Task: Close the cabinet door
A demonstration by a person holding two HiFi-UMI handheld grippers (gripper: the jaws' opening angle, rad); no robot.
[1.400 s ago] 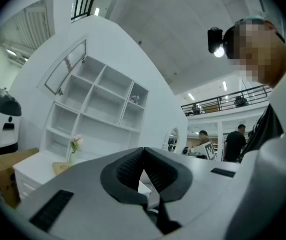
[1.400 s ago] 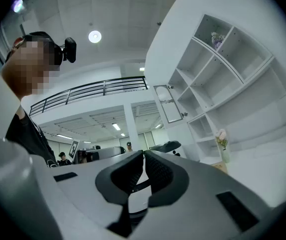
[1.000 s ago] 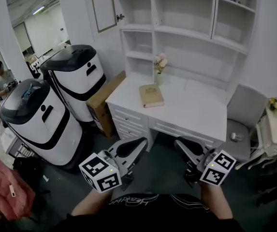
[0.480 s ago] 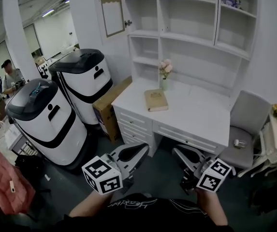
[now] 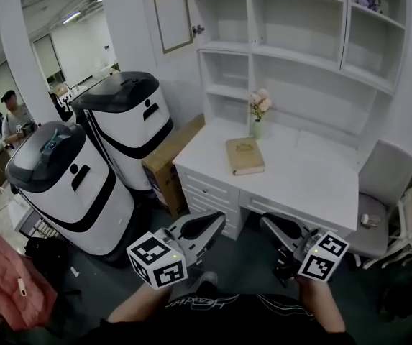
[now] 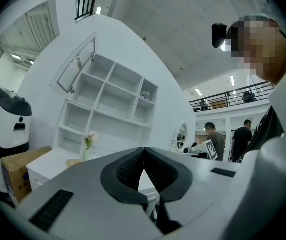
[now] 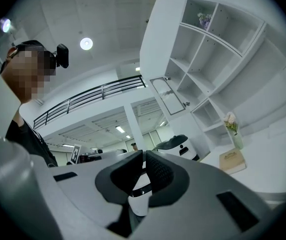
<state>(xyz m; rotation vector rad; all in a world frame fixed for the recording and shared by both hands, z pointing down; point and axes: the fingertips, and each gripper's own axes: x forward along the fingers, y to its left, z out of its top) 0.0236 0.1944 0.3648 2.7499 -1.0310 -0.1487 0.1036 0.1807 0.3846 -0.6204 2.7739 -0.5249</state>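
The desk (image 5: 303,182) and cabinet door (image 5: 173,13) have shifted rightward in the head view.

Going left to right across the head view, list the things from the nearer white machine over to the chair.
nearer white machine → cardboard box → book → grey chair. The farther white machine and the flower vase are left out because they overlap others in the order.

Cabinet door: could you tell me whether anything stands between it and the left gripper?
The desk lies between the low left gripper and the open cabinet door high above its left end; nothing else visible does.
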